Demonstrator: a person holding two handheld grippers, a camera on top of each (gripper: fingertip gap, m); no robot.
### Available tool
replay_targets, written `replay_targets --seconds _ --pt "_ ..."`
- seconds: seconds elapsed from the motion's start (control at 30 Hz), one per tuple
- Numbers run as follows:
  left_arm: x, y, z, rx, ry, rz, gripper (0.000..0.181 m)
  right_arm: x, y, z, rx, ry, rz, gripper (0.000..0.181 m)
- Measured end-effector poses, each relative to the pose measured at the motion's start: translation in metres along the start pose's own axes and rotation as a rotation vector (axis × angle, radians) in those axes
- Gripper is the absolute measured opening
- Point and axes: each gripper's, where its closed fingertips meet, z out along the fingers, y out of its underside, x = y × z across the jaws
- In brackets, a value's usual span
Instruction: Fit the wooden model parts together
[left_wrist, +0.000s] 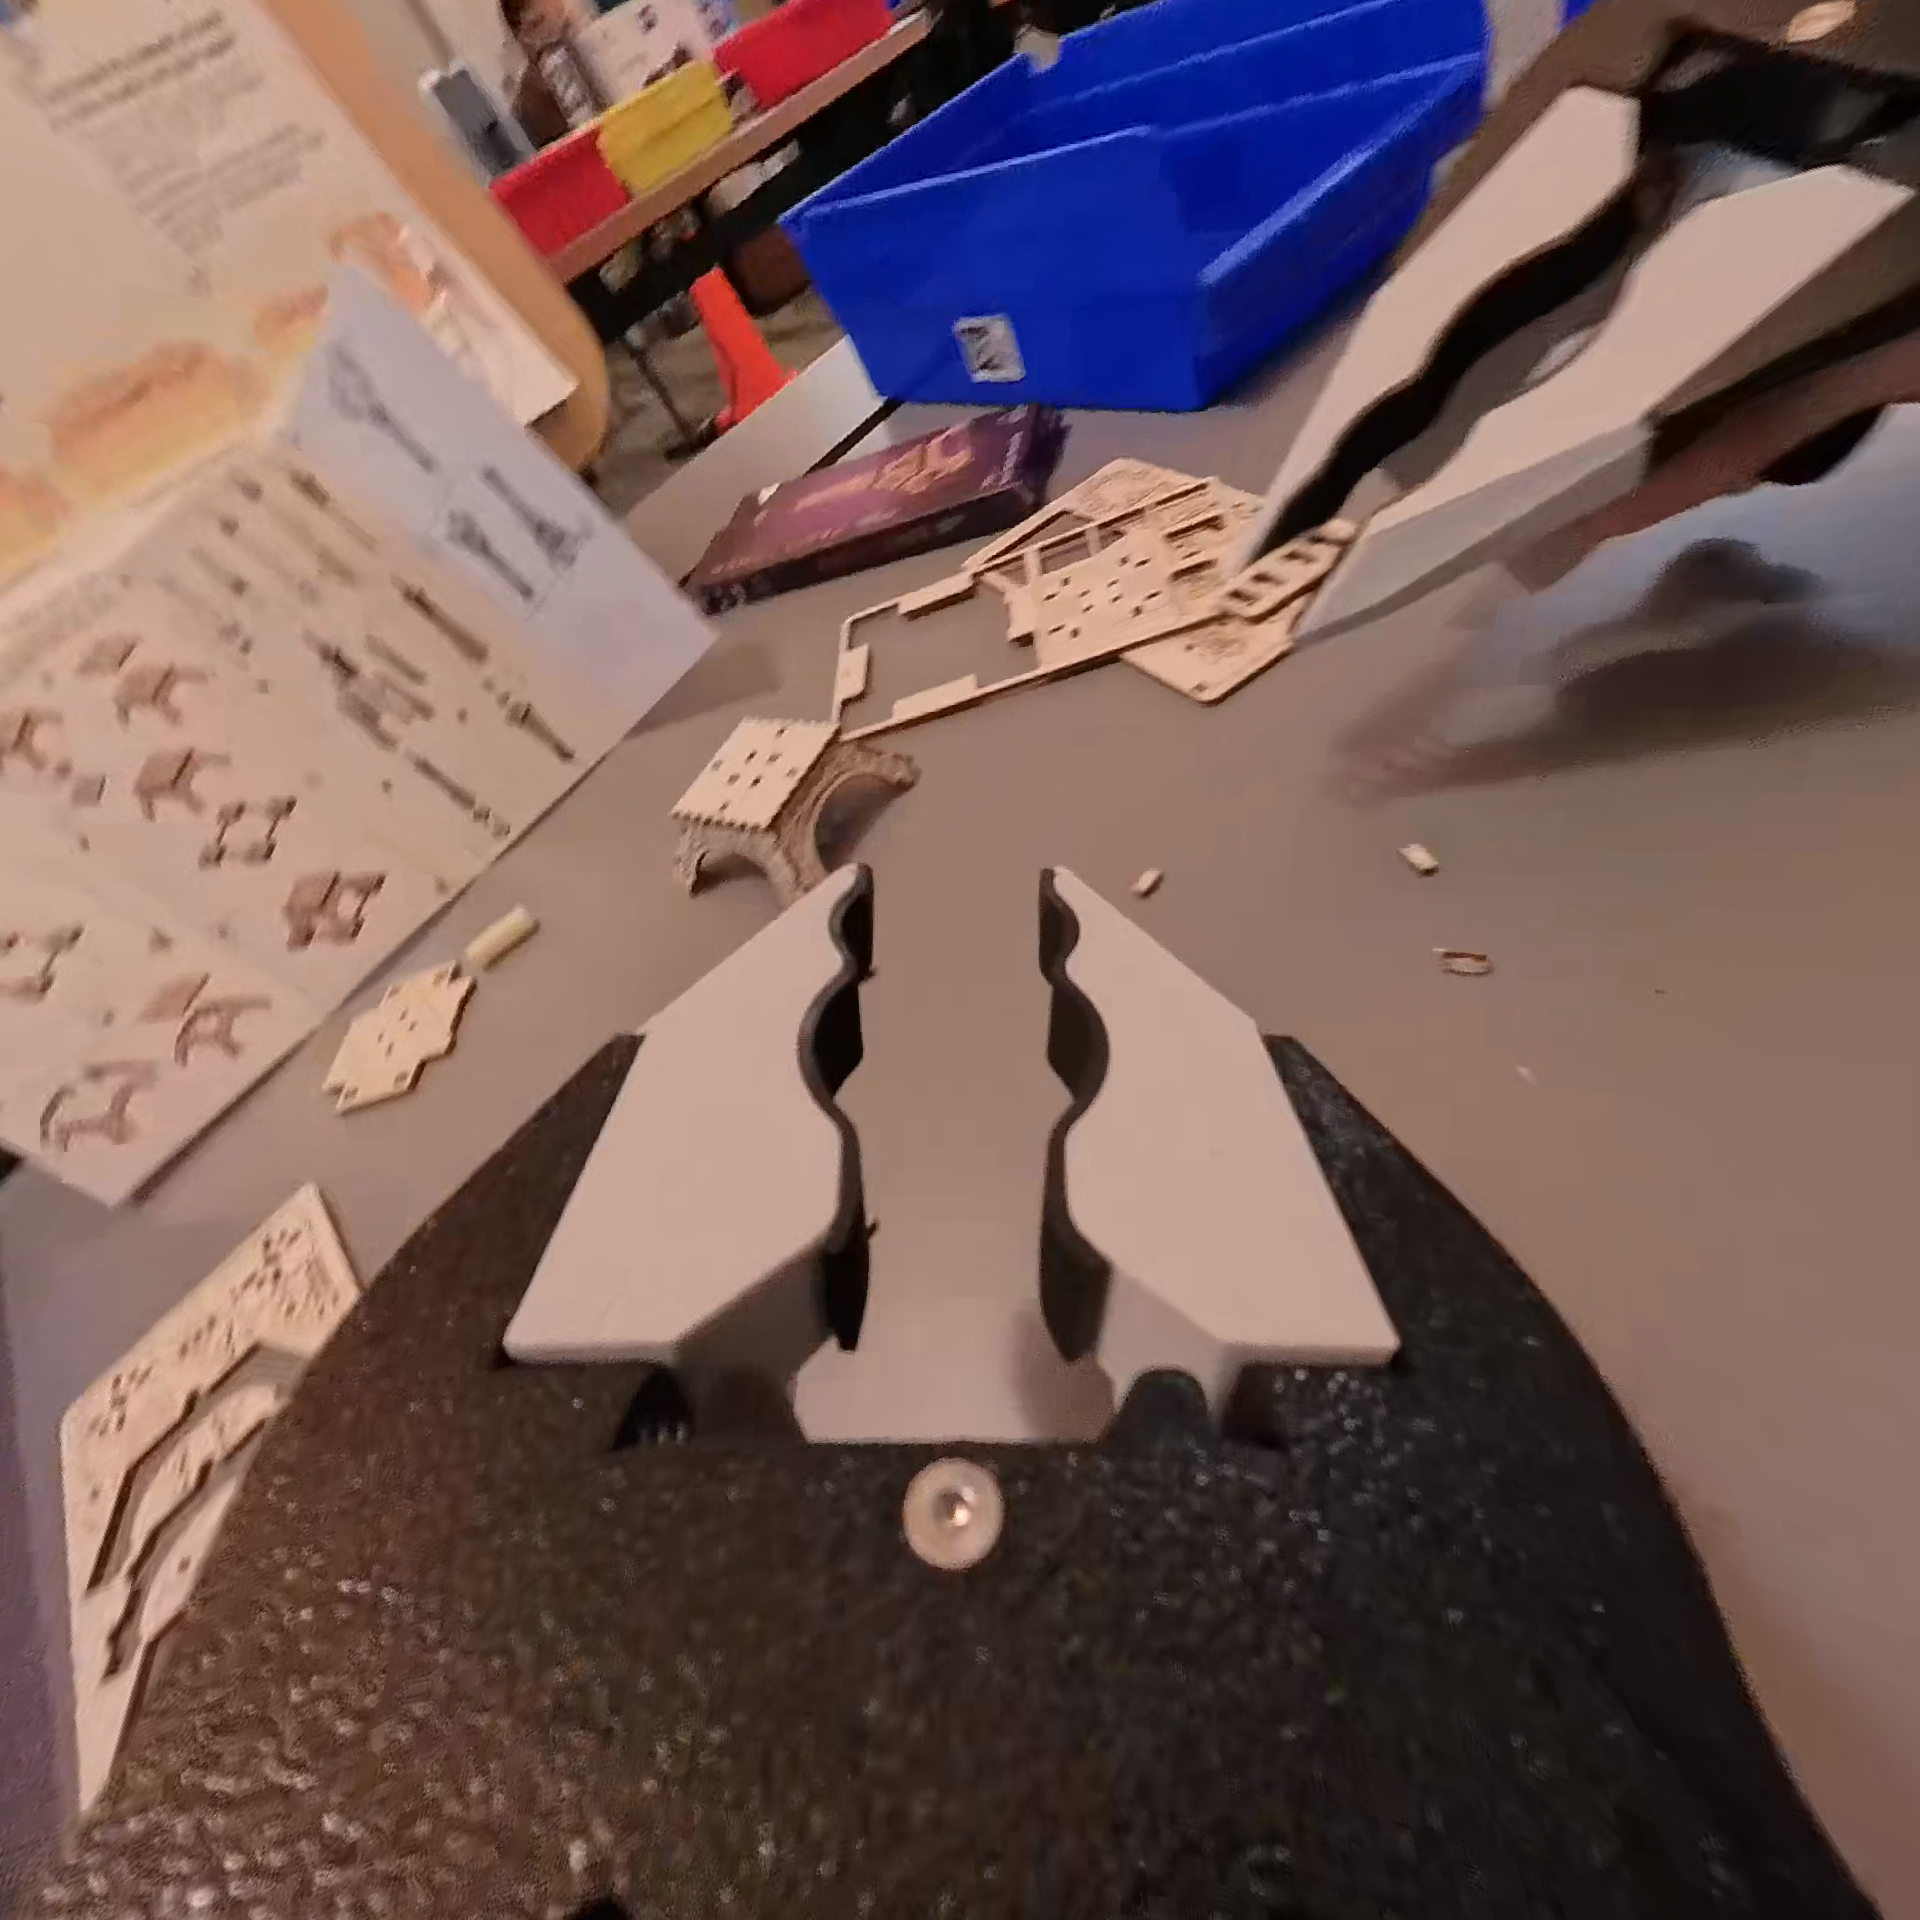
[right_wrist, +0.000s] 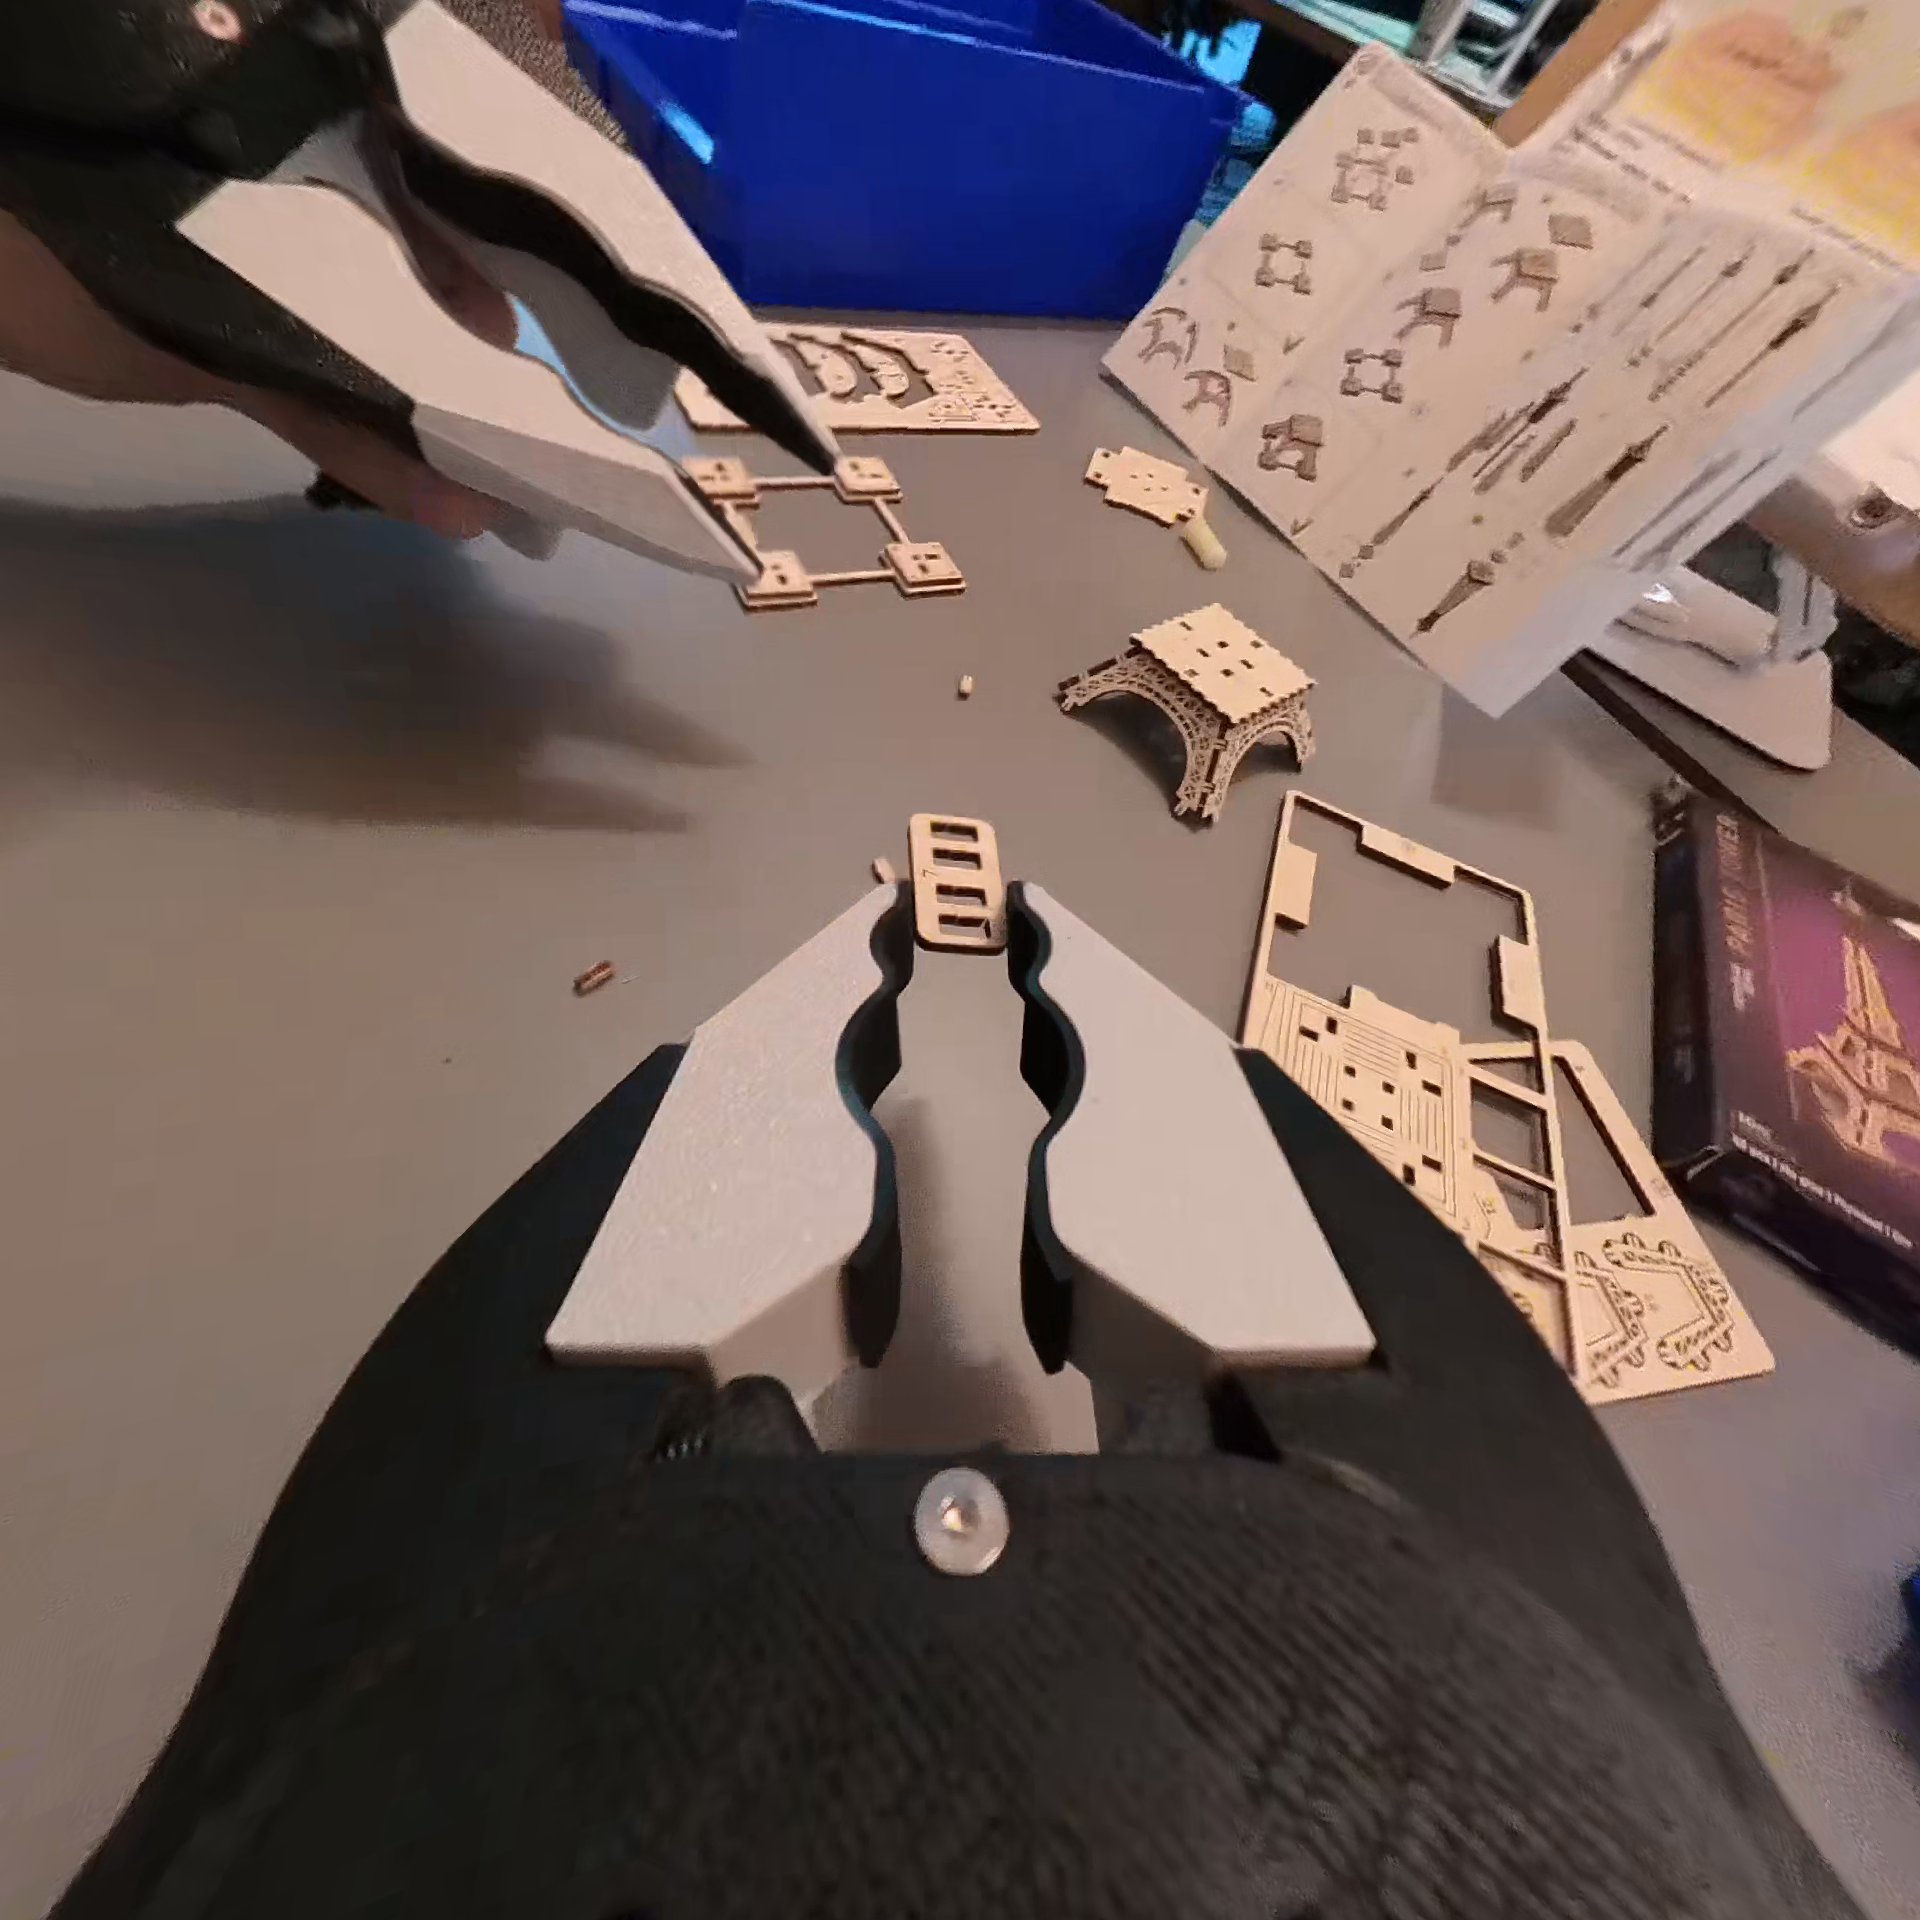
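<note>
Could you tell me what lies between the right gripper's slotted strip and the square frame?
A tiny wooden offcut on otherwise bare table, as the right wrist view shows.

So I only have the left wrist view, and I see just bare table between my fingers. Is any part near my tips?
Observer: Yes. The left hand-held gripper is open over a square wooden frame, with its tips at two of the corner pads.
Operator: And how is the right one holding its piece?
Observer: The right hand-held gripper pinches a slotted wooden strip by its near end; the rest sticks out past the fingertips.
</note>
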Motion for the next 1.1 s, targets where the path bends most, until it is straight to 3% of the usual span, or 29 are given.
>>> replay_targets --seconds 0.33,0.43,0.6,0.7,0.83,0.97,1.1 --pt "-0.061 0.037 -0.021 -0.124 -0.055 -0.123 0.034 0.023 -0.007 0.006 -0.03 0.071 0.12 0.016" --pt "-0.078 0.042 -0.02 -0.163 -0.029 -0.148 0.036 0.042 -0.03 0.038 -0.098 0.032 0.071 0.016" --pt "-0.12 0.05 -0.01 -0.224 -0.01 -0.241 0.044 0.095 -0.071 0.124 -0.236 -0.021 0.0 0.016" --pt "-0.14 0.06 -0.012 -0.268 -0.029 -0.29 0.05 0.121 -0.059 0.169 -0.388 -0.017 0.062 0.016" --pt "-0.152 0.058 -0.014 -0.162 -0.048 -0.344 0.06 0.134 -0.048 0.195 -0.438 0.042 0.137 0.016" --pt "-0.166 0.051 -0.019 -0.088 -0.086 -0.411 0.082 0.146 -0.041 0.207 -0.48 0.104 0.142 0.016" --pt "-0.178 0.053 -0.022 -0.022 -0.124 -0.402 0.084 0.147 -0.042 0.221 -0.453 0.132 0.173 0.016"
